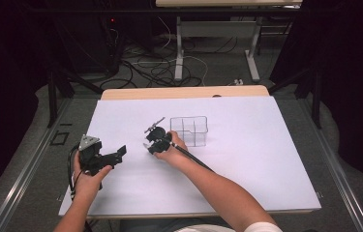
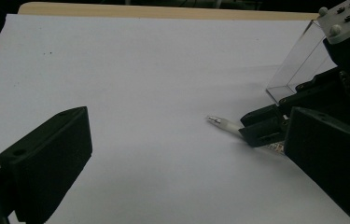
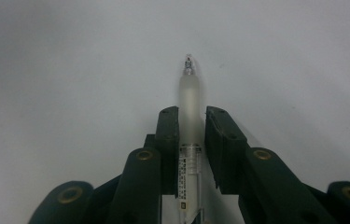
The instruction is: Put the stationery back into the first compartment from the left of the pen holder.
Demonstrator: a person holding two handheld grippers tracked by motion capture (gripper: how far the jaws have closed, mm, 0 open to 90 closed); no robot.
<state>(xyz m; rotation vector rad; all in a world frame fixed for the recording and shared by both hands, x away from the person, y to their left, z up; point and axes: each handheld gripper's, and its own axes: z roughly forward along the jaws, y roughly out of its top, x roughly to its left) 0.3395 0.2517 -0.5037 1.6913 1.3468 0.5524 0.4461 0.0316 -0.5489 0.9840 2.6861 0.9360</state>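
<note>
A pen (image 3: 190,93) with a frosted clear barrel and a fine tip lies between the jaws of my right gripper (image 3: 192,112), which is shut on it, tip pointing away over the white sheet. In the high view my right gripper (image 1: 151,145) is near the table's middle, just left of a clear plastic box (image 1: 189,130). My left gripper (image 1: 118,153) hovers further left, open and holding nothing. In the left gripper view its jaws (image 2: 186,126) stand wide apart, and beyond them the right gripper (image 2: 261,126) holds the pen (image 2: 224,123) low over the sheet.
A white sheet (image 1: 247,159) covers the table, with a wooden edge (image 1: 184,92) at the back. The clear box (image 2: 298,60) has dividers inside. Cables and table legs lie on the floor beyond.
</note>
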